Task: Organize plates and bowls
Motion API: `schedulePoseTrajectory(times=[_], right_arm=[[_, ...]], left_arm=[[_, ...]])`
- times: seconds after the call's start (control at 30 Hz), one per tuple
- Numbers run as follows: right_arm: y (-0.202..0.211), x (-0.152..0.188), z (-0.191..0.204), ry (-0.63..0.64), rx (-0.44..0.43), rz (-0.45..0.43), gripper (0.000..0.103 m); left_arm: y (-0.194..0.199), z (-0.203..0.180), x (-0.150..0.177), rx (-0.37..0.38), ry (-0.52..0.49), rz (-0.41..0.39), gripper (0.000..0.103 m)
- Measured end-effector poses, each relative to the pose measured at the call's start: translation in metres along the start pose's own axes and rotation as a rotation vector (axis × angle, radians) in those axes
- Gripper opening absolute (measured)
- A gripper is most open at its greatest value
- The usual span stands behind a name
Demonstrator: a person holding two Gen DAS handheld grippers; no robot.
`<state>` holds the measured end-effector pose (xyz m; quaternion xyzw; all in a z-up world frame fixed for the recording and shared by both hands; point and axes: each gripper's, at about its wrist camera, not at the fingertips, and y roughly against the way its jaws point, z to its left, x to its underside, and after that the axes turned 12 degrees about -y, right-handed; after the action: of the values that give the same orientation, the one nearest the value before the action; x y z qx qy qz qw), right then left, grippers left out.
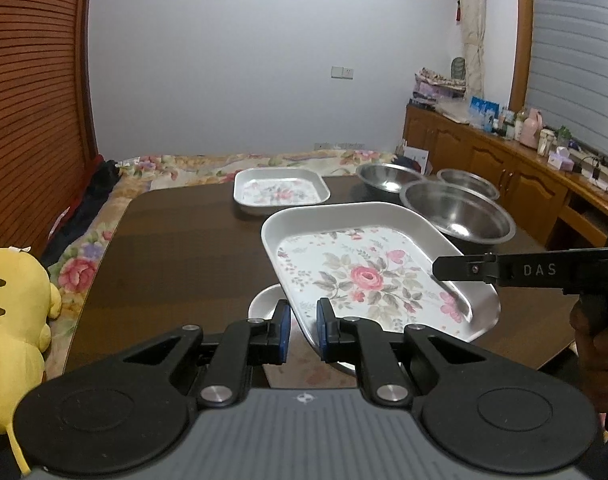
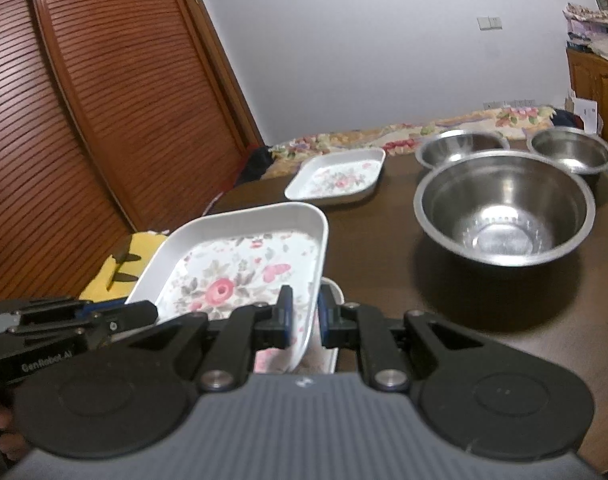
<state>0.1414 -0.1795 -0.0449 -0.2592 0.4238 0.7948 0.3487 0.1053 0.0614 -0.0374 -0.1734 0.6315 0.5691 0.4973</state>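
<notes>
A white rectangular plate with a rose pattern [image 1: 376,276] [image 2: 239,264] hangs tilted above the dark table [image 1: 175,248]. My left gripper [image 1: 304,328] is shut on its near left rim. My right gripper [image 2: 306,320] is shut on the opposite rim and reaches in from the right in the left wrist view [image 1: 448,270]. Right under the held plate lies another white plate [image 1: 263,304] [image 2: 332,292], mostly hidden. A second floral plate [image 1: 279,190] [image 2: 338,176] rests further back. A large steel bowl [image 1: 460,214] [image 2: 504,208] and two smaller steel bowls [image 2: 460,148] [image 2: 570,152] stand on the right.
A yellow plush toy [image 1: 11,320] sits off the table's left edge on a bed with a floral cover [image 1: 223,160]. A louvred wooden door [image 2: 83,120] stands on the left. A wooden sideboard [image 1: 504,168] with small items runs along the right wall.
</notes>
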Motion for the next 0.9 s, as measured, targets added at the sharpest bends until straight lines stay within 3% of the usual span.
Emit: schedulePoseTrajectory(times=[0.53, 0.9], right_arm=[[-0.028, 0.026, -0.002, 0.012, 0.054, 0.001, 0.015], [-0.026, 0.038, 0.002, 0.055, 0.082, -0.025, 0.015]], left_arm=[[-0.034, 0.005, 0.030, -0.018, 0.014, 0.082, 0.015], [-0.039, -0.001, 0.031, -0.055, -0.044, 0.075, 0.015]])
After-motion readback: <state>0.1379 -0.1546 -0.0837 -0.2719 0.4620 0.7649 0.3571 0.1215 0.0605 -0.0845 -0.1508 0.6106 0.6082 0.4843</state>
